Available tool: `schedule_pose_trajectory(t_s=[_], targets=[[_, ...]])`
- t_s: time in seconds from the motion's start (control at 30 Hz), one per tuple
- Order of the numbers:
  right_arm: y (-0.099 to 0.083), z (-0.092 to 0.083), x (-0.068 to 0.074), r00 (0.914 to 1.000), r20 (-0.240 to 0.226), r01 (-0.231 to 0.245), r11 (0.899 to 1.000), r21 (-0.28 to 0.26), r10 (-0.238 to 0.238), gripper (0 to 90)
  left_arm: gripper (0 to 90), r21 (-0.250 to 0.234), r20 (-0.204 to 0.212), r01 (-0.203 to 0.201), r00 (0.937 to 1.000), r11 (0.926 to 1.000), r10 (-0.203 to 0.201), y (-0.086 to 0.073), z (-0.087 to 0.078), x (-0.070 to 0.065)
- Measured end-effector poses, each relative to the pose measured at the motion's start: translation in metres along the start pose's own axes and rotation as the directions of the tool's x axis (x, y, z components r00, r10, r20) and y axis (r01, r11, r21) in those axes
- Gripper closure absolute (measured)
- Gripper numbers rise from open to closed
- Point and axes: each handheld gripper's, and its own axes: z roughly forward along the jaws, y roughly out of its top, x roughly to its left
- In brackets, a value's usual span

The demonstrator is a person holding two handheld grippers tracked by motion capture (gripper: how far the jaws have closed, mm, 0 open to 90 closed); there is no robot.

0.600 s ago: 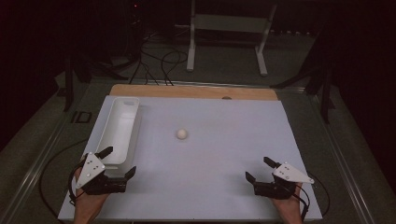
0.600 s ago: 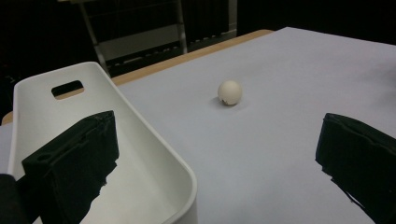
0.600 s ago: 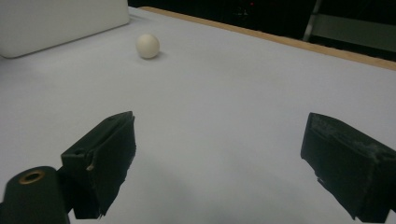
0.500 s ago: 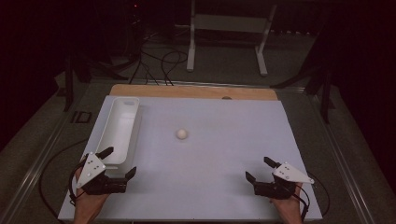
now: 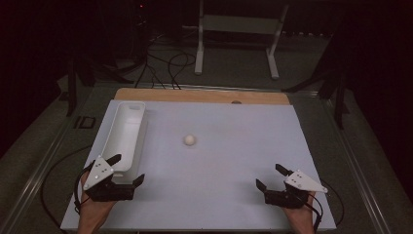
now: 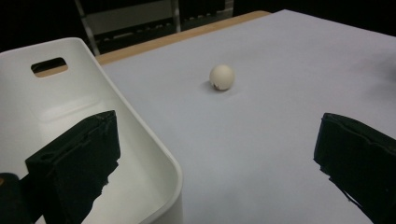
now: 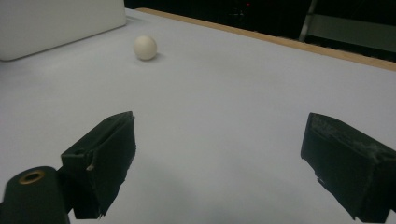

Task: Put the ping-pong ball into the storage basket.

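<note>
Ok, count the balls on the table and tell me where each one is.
1. The single ball sits on the white table near its middle, right of the white bin and apart from it. The bin's visible inside holds none.

Black fingers, grey three-cornered plates, trailing cables.

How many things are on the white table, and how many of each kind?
Ball: 1
White bin: 1
Grippers, left and right: 2
Total: 4
</note>
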Motion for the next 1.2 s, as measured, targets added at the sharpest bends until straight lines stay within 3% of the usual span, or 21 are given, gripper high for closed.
schedule_pose_trajectory(t_s=[0.53,1.2], targets=[[-0.001,0.002,-0.001,0.9998,0.000,-0.018,1.000,0.006,0.018,9.4,0.0,0.004,0.047,-0.017,0.9988,0.9998,0.017,0.031,-0.004,0.004],[-0.002,0.003,-0.001,0.9997,-0.002,-0.025,1.000,0.012,0.025,9.2,0.0,0.099,0.070,-0.070,0.9956,0.9927,0.063,0.057,0.022,-0.003]])
